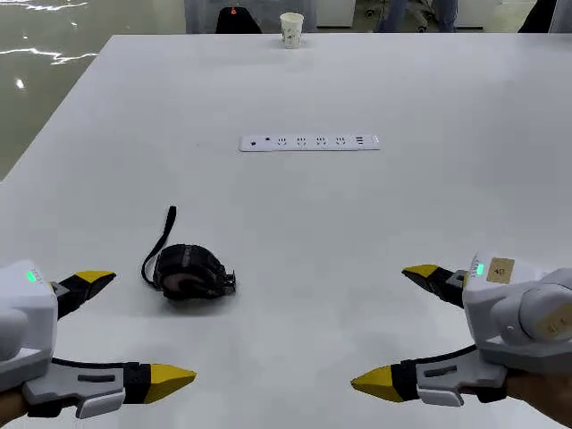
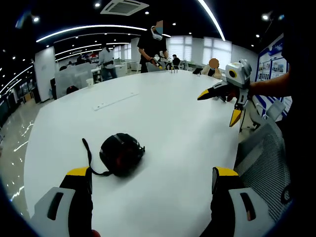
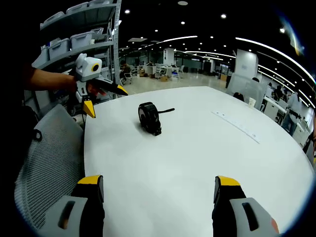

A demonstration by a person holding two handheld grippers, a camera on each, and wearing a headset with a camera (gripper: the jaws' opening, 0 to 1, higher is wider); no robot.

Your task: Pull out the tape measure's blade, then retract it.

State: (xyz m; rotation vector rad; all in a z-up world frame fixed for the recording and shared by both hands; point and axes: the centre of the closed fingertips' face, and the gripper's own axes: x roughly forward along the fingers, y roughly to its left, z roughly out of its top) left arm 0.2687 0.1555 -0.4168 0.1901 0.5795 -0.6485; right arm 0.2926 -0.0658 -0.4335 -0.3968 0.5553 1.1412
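Observation:
A black tape measure (image 1: 190, 273) with a wrist strap (image 1: 163, 239) lies on the white table (image 1: 322, 206), its blade fully in. My left gripper (image 1: 125, 326) hovers open at the near left, just short of the tape measure (image 2: 121, 153). My right gripper (image 1: 407, 326) is open at the near right, well apart from the tape measure (image 3: 149, 117). In the left gripper view the right gripper (image 2: 222, 101) shows at the far right. In the right gripper view the left gripper (image 3: 101, 96) appears beyond the table edge. Nothing is held between either pair of jaws.
A white power strip (image 1: 309, 142) lies across the table's middle, beyond the tape measure. A paper cup (image 1: 291, 29) stands at the far edge. A mesh chair (image 2: 269, 148) is beside the table. People stand at the far end (image 2: 154, 44).

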